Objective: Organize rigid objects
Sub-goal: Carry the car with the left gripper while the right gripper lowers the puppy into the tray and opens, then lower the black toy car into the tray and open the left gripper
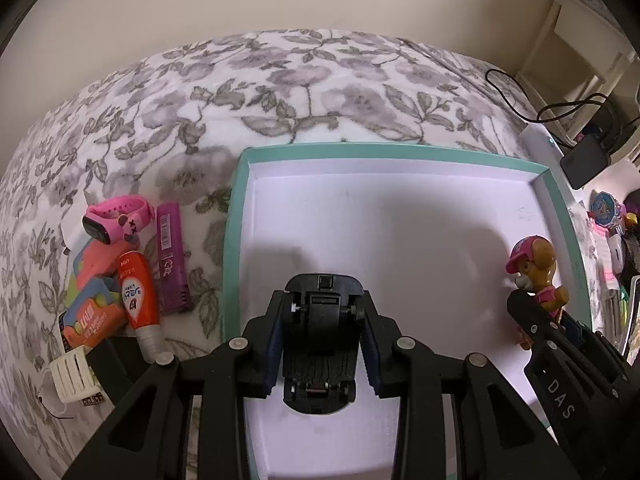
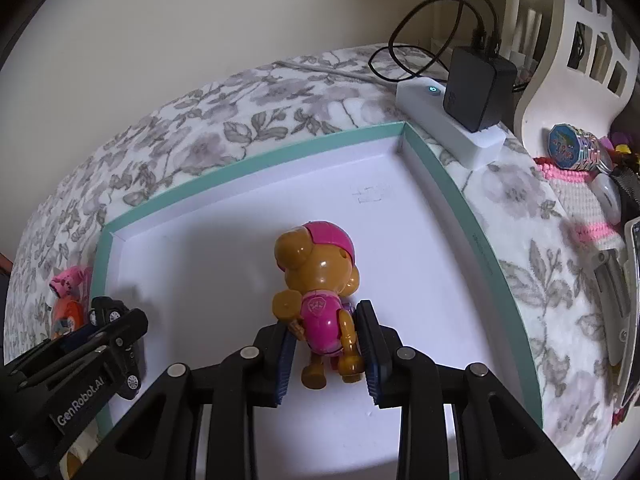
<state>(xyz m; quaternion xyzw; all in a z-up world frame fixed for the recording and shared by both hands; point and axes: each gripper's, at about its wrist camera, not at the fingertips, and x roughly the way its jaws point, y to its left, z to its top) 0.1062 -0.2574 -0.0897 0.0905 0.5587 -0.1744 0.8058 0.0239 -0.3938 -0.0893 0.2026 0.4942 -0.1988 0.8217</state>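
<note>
left wrist: looks down, close, over box | right wrist: same | shared: box interior
</note>
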